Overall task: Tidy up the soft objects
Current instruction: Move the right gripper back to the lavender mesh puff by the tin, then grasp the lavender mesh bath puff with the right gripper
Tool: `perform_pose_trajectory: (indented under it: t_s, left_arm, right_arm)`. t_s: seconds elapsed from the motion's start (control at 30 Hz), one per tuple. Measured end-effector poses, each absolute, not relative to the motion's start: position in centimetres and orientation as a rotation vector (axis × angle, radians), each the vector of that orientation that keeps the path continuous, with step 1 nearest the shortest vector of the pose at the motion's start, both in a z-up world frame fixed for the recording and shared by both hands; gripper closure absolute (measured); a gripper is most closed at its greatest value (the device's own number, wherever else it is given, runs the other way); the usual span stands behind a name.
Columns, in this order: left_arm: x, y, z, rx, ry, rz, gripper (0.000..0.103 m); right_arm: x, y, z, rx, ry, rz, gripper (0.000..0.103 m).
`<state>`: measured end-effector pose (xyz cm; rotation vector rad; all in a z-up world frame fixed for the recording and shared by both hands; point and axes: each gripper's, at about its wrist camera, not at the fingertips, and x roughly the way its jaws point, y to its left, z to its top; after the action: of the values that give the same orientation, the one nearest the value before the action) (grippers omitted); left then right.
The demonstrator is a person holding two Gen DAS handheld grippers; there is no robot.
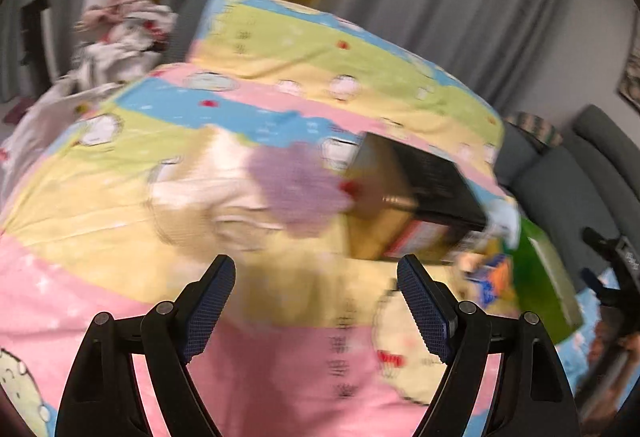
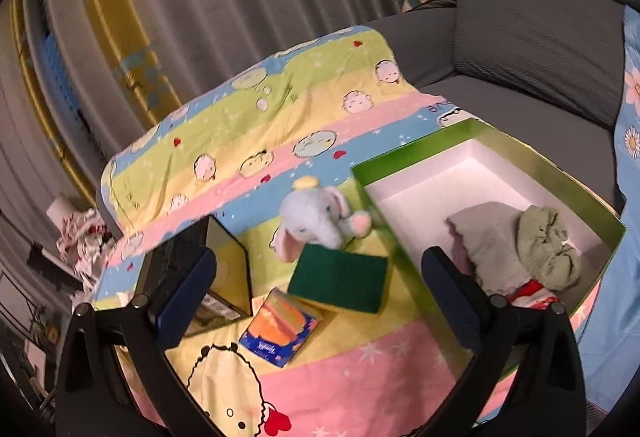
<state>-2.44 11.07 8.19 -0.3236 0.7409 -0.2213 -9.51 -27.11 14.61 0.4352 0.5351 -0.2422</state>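
Green box (image 2: 472,141): grey cloth (image 2: 492,241), green cloth (image 2: 548,249) inside.

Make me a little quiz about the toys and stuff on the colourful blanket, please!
1. True or false: the elephant plush is already inside the green box.
2. What lies in the box? A) a grey cloth and a green cloth B) a tissue pack C) nothing
3. Fill in: the green sponge lies right in front of the ____.

Key:
1. False. It sits on the blanket, left of the box.
2. A
3. elephant plush

Both the left gripper and right gripper are open and empty.
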Motion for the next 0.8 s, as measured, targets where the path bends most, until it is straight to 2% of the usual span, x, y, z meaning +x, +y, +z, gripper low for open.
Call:
perform_pose_trajectory:
  t_s: [0.4,0.5,0.57,0.67,0.8]
  left_arm:
    - [-2.6,16.6,6.4,-0.300,0.765,-0.042,0.020]
    - [-2.7,17.8,6.4,-0.331,0.786,-0.005,0.020]
    - [-2.7,18.8,6.4,-0.343,0.797,0.022,0.020]
    - [-2.9,20.0,6.6,-0.366,0.801,0.032,0.020]
    - [-3.2,21.2,6.8,-0.387,0.800,0.040,0.020]
  right_arm:
    - [-7.1,-19.0,13.6,0.420,0.654,0.096,0.001]
    - [-6.0,-15.2,13.5,0.416,0.716,0.209,0.011]
    - [-4.7,-12.3,13.7,0.402,0.759,0.275,0.028]
    - [-2.4,-7.5,14.3,0.359,0.814,0.353,0.045]
    - [1.5,-1.1,14.9,0.207,0.861,0.363,0.050]
